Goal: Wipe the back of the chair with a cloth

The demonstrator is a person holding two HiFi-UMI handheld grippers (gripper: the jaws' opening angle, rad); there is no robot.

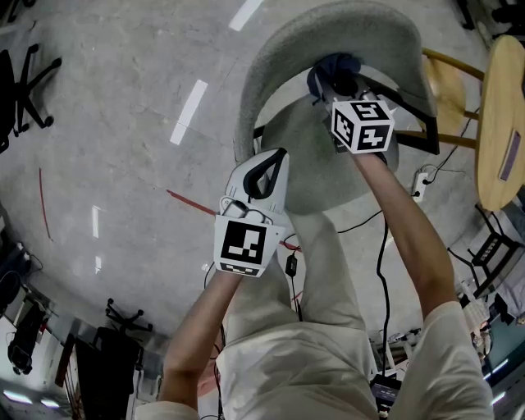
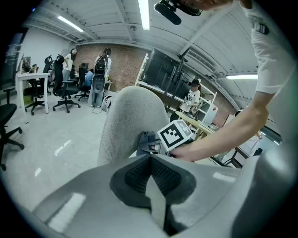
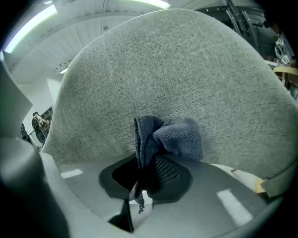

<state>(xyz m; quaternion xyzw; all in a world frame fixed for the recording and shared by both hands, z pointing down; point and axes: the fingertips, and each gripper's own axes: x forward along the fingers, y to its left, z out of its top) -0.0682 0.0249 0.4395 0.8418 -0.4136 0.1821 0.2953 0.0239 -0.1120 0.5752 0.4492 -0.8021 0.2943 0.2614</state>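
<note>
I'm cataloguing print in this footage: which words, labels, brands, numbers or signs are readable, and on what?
None readable in any view.
The left gripper and right gripper bear only black-and-white square marker patterns, no letters.
The grey fabric chair back and dark blue cloth show no label.

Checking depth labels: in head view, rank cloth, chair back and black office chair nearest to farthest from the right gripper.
1. The cloth, clamped in the right gripper.
2. The chair back, touching the cloth.
3. The black office chair, far left.
</note>
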